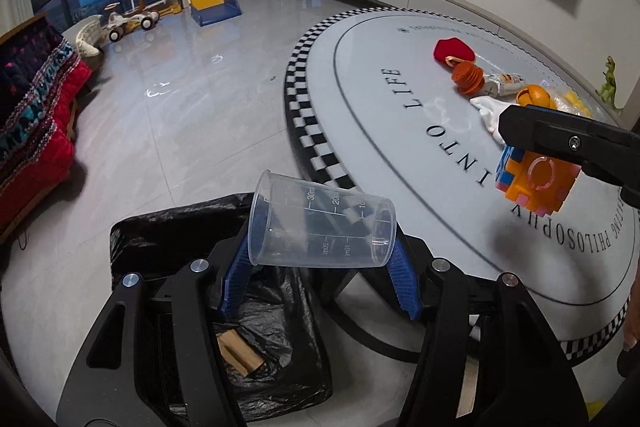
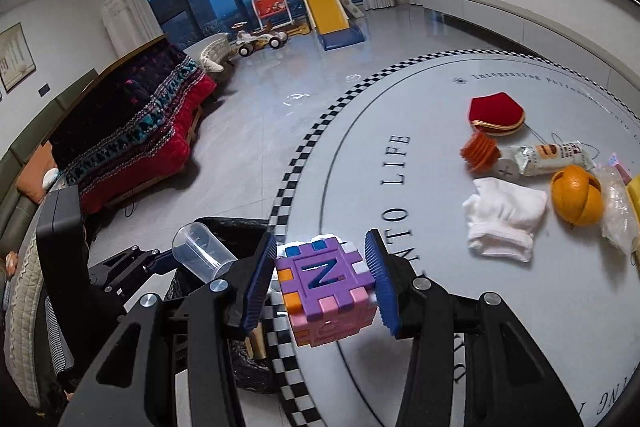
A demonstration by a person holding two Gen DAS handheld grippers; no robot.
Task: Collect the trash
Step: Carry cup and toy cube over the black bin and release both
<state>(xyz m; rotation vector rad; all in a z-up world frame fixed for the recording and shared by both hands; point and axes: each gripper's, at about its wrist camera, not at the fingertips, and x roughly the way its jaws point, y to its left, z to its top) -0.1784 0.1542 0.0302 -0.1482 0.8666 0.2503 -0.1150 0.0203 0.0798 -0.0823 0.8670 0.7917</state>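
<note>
Currently: left hand-held gripper [image 1: 320, 263] grips measuring cup [image 1: 320, 223] over bin bag [image 1: 176, 235] — release next; right hand-held gripper [image 2: 326, 285] clamps foam cube [image 2: 328, 287].

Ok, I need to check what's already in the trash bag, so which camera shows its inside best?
The left wrist view: it looks down into the open black trash bag, where a brown cardboard-like piece lies at the bottom. The right wrist view shows only part of the bag's rim behind the tools, nothing of the contents.
</note>
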